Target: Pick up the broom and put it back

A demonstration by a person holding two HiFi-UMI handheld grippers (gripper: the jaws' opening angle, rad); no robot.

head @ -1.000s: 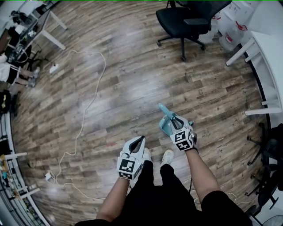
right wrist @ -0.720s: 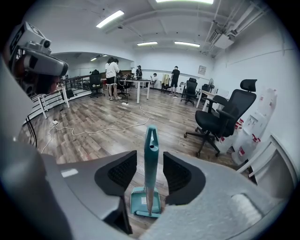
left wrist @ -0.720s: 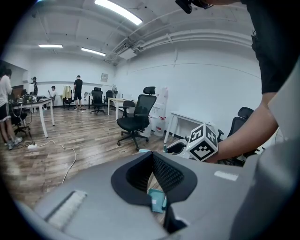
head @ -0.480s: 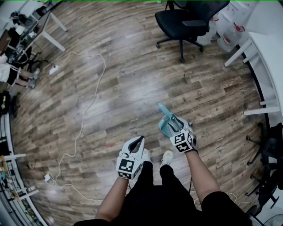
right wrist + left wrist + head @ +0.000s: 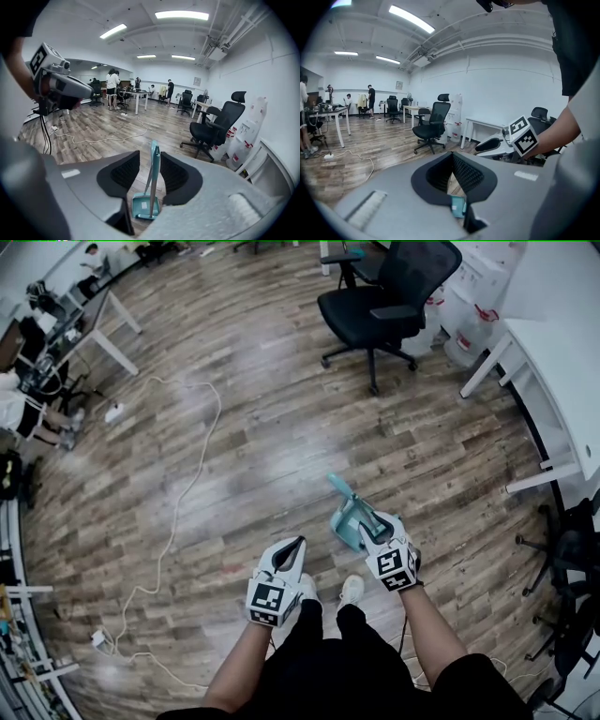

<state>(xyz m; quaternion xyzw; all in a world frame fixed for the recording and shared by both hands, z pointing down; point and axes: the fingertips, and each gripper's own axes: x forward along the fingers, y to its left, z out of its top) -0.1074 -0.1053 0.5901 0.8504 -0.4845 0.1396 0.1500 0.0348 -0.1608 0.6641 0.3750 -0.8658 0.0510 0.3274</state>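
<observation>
Wooden flooring is spreading under a black office chair. Teal broom is standing upright beside its dustpan, with the handle top sitting untouched between the right gripper's closing jaws. Left gripper is hanging empty, tips together.

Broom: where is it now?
Head view, lower right of centre: the teal broom stands on the wood floor ahead of the person's shoes, its handle between the right tongs, whose jaws are closing but not pressing it.
</observation>
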